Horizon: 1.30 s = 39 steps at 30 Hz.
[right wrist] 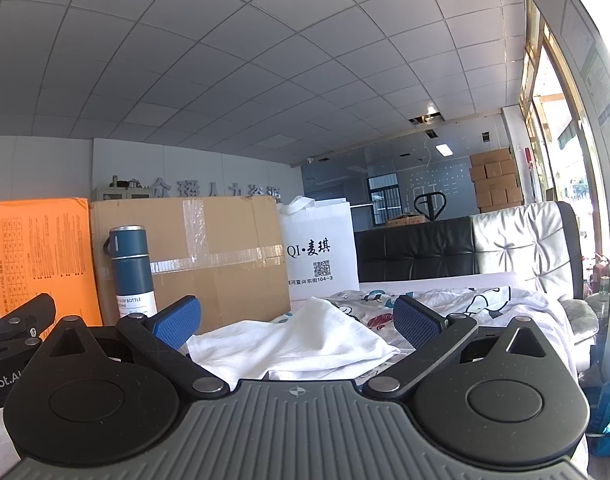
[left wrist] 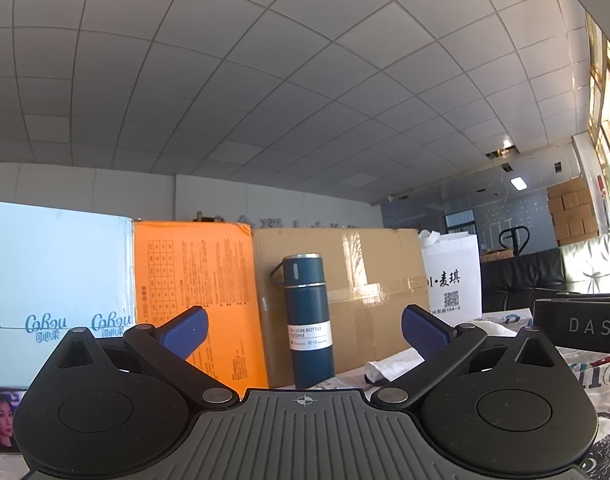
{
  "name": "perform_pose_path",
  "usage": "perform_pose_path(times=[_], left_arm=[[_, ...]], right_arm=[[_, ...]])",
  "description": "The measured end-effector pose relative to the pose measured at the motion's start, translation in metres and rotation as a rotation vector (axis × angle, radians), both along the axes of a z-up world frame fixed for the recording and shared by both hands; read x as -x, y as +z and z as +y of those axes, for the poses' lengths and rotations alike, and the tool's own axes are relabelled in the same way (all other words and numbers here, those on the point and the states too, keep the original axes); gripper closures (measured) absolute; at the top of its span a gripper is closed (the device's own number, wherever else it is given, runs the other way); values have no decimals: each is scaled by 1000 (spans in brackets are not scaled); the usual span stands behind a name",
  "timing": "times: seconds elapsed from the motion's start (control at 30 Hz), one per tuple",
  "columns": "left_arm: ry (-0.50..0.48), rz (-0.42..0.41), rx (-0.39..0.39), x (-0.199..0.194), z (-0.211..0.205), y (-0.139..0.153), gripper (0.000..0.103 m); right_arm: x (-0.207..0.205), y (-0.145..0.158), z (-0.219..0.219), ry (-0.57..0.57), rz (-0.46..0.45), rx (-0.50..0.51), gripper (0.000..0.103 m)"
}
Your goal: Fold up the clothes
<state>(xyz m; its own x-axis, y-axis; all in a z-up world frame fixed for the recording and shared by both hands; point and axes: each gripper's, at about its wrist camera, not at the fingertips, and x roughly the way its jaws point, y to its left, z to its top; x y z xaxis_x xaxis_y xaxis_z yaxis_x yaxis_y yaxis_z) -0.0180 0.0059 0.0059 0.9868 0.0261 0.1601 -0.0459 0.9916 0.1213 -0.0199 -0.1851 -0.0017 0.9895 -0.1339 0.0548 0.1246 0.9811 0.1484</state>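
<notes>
Backdrop, left to right: pale blue carton, orange box, taped cardboard box with an upright dark teal vacuum bottle standing in front of it, white printed bag, then a black and white padded headboard under a tiled ceiling. Left gripper is spread wide with nothing between its blue pads, level with the bottle. Right gripper is likewise spread and empty, with the crumpled white garment lying on the patterned bedsheet just ahead of its fingers.
</notes>
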Motion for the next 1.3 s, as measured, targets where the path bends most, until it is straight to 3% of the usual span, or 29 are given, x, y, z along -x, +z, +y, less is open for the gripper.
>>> perform_pose_path(times=[0.33, 0.47, 0.67, 0.9, 1.13, 1.3], left_arm=[[33, -92, 25, 38, 4, 34, 0], [89, -113, -21, 56, 4, 44, 0], [196, -116, -28, 88, 19, 50, 0], [309, -137, -170, 132, 39, 50, 0], [451, -162, -170, 175, 71, 51, 0], [546, -182, -150, 201, 95, 57, 0]], right_arm=[[23, 16, -13, 51, -92, -122, 0], [35, 26, -16, 122, -84, -180, 0], [66, 39, 0, 250, -123, -175, 0], [103, 51, 34, 464, -125, -160, 0], [123, 73, 83, 722, -91, -124, 0], [136, 80, 119, 906, 11, -202, 0]])
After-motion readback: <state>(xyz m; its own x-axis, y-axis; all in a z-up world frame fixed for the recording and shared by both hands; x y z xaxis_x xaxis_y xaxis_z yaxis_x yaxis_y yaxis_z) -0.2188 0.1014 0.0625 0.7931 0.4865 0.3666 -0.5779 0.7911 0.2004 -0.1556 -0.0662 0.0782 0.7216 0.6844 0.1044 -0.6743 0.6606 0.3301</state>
